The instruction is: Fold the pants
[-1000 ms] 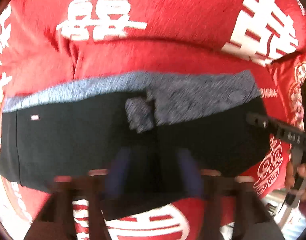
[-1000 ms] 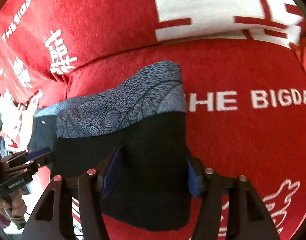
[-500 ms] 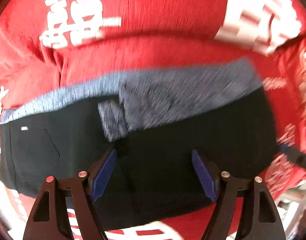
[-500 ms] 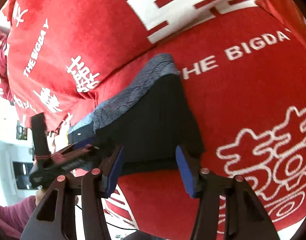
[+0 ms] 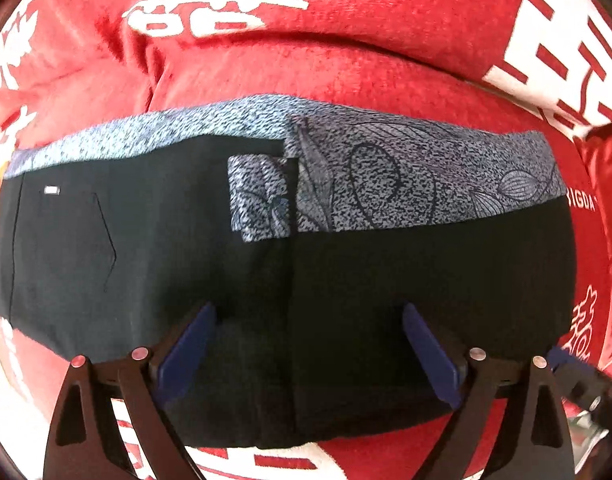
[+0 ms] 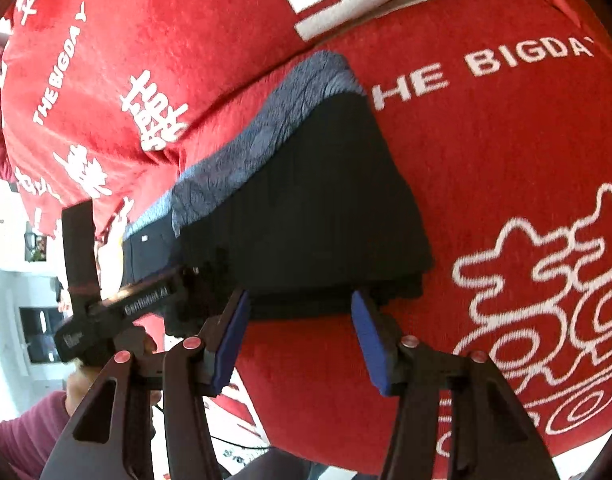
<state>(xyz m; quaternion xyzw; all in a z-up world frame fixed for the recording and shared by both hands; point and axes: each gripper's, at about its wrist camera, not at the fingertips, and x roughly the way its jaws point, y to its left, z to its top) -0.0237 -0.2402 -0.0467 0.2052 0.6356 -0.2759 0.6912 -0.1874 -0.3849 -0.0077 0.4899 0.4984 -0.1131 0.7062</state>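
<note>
Pants (image 5: pixel 346 300) lie folded into a wide flat stack on the red blanket (image 5: pixel 346 68), the one with white characters and "THE BIGDAY" lettering. Grey patterned waistband (image 5: pixel 426 172) runs along the far edge of the stack; black fabric fills the near side. In our left wrist view a small white label (image 5: pixel 51 190) sits on the black panel at the left end, and a patterned flap (image 5: pixel 259 200) overlaps the black near the middle.

Our left gripper (image 5: pixel 308 354) has its tongs spread wide over the near black edge of the pants, blue pads (image 5: pixel 185 354) either side, nothing pinched. From the right wrist view we also see the left gripper (image 6: pixel 177 280) low at the stack's left near side; we cannot tell from there whether it touches the cloth.

Our right gripper (image 6: pixel 299 338) is also spread, tips just at the near edge of the right end of the pants (image 6: pixel 326 216), gripping nothing. Blue pads (image 6: pixel 368 340) sit over red blanket (image 6: pixel 506 160), just short of the black fabric.
</note>
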